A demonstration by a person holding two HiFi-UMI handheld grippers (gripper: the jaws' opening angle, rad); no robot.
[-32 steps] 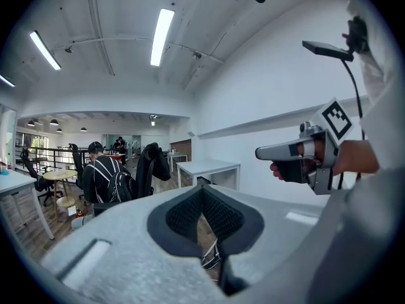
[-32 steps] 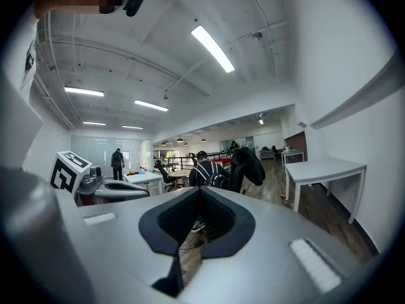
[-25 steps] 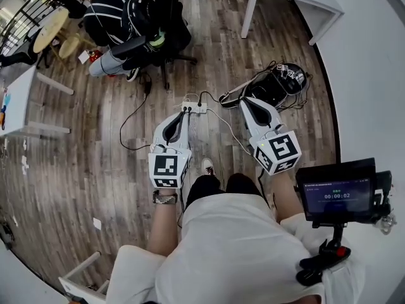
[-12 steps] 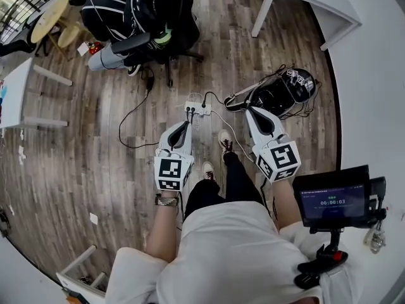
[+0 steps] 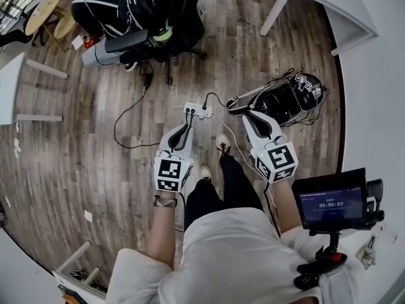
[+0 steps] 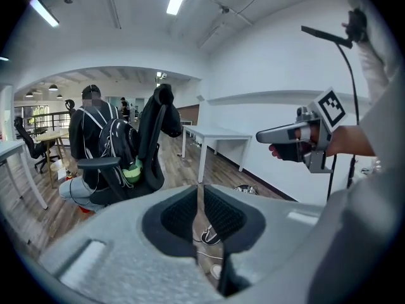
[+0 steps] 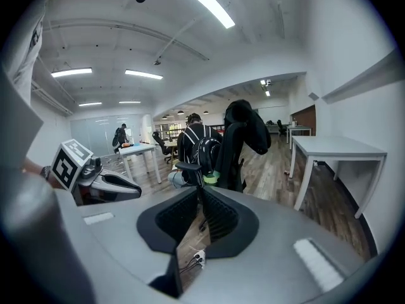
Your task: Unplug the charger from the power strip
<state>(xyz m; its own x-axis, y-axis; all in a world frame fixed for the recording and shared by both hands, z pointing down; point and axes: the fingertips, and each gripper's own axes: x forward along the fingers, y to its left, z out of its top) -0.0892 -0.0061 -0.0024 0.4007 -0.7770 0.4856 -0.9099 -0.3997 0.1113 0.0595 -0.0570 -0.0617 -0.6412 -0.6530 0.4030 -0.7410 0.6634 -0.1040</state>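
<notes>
Hovering near the strip (image 5: 195, 110), left gripper (image 5: 185, 126) and right gripper (image 5: 248, 114) have jaws just parted, empty; the right gripper view sights the strip through its gap.

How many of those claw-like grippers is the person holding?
2. The left gripper hangs just below the white power strip in the head view; the right gripper is to its right. Their jaws have just been opening, nothing between them.
</notes>
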